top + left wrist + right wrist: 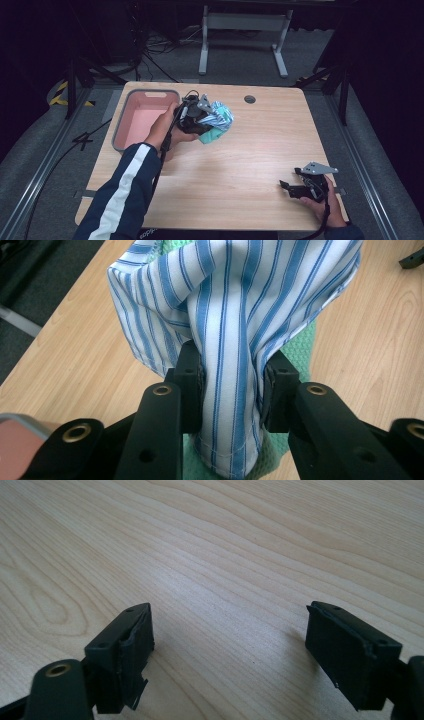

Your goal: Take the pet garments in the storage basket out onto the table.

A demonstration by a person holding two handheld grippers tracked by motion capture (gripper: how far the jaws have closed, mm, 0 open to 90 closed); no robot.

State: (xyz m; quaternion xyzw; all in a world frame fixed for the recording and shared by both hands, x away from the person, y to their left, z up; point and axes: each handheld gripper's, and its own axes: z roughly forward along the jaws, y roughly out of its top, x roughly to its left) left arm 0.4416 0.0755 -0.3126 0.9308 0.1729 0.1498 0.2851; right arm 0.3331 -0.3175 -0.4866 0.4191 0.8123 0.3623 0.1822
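Filling most of the high view, a pale wooden table (240, 165) is seen from above, with dark floor around it. At the upper left of the table a pink bin with a grey rim (121, 118) is set against the edge. Just right of the bin, above the centre of the frame, a bundle of cloth is held up: a blue-and-white striped cloth (220, 116) over a green knitted cloth (210, 136).

The left gripper (202, 117) is reached in from the lower left on a dark sleeve with a white stripe. In the left gripper view the striped cloth (235, 315) is seen pinched between the two black jaws, which are clamped on a thick fold of it, while the green cloth (305, 352) hangs behind.

At the lower right of the high view the right gripper (287, 186) is rested low over bare wood. In the right gripper view its jaws are spread wide with nothing between them.

The step in hand is judged to be the carrying of the bundle to the bin. It would be done well if the grip were kept firm, the bundle lifted clear of the grey rim, and the jaws released only once the cloth hangs above the pink interior. The green cloth may not be caught by the jaws and could slip off.
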